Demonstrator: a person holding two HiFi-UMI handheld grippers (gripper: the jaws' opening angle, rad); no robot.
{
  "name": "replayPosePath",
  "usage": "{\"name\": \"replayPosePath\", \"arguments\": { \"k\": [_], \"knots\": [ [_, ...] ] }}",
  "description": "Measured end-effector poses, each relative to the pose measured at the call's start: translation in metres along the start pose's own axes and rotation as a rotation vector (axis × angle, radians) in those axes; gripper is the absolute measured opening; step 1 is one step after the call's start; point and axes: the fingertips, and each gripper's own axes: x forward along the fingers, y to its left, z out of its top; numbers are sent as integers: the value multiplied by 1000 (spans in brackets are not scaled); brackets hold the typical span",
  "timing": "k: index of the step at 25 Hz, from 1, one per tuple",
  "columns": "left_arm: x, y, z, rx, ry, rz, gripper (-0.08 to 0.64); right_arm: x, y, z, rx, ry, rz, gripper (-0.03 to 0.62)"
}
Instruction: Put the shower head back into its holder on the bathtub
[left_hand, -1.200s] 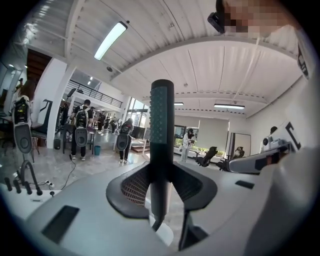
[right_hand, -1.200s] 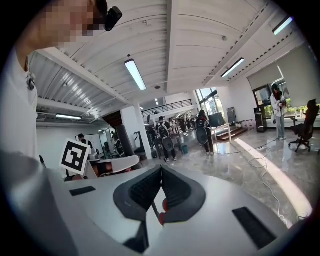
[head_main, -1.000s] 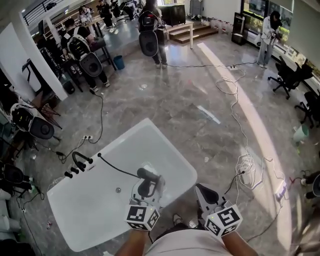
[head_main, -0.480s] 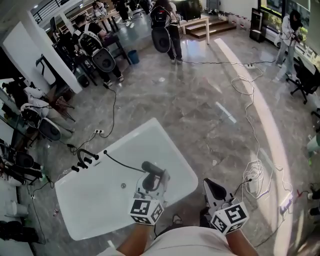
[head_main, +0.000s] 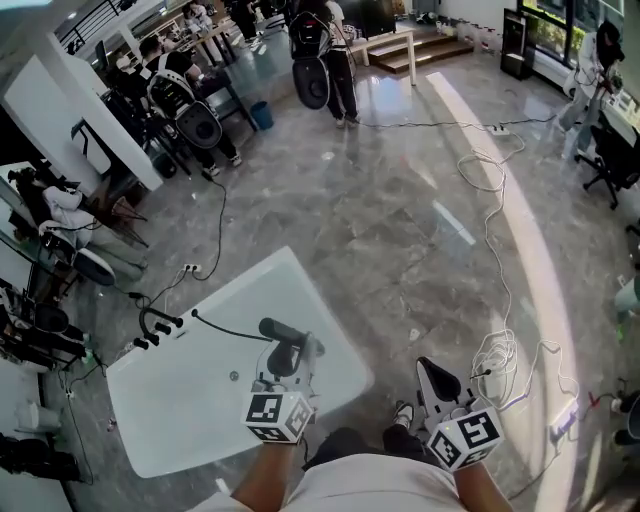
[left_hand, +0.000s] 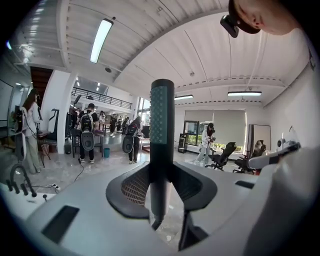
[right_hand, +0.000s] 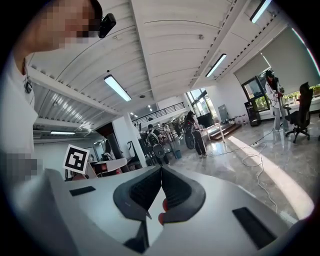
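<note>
**Head view.** My left gripper (head_main: 284, 368) is clamped on the shower head (head_main: 283, 338) and holds it over the near half of the bathtub (head_main: 190, 410). The hose (head_main: 225, 330) trails from it across the basin to the dark tap fittings (head_main: 160, 325) on the far left corner. I judge the holder is among those fittings, though I cannot pick it out. The shower head is lifted and in hand but not yet seated, so the carry to that corner and the docking are left. My right gripper (head_main: 436, 375) hangs off to the tub's right over the floor (head_main: 400, 230), jaws together.

The tub is glossy white, smooth, and rectangular with rounded corners. The hose is thin, dark and limp. The floor is polished grey stone with veining.

**Left gripper view.** The shower head stands upright between the jaws as a slim dark matte bar, with a greenish strip of fine dots down its face. The black ribbed pads press its lower part from both sides.

**Right gripper view.** The pads meet at the tips and hold nothing.
</note>
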Motion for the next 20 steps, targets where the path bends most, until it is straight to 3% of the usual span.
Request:
{"name": "replayPosePath", "arguments": {
  "k": [6, 12, 20],
  "knots": [
    [40, -25, 4, 19, 6, 0, 132, 12, -41, 13, -26, -5, -9, 15],
    [75, -38, -3, 7, 8, 2, 132, 57, -47, 26, -119, -6, 67, 15],
    [147, -3, 13, -16, -6, 46, 132, 163, -72, 65, -174, 14, 145, 15]
  ]
}}
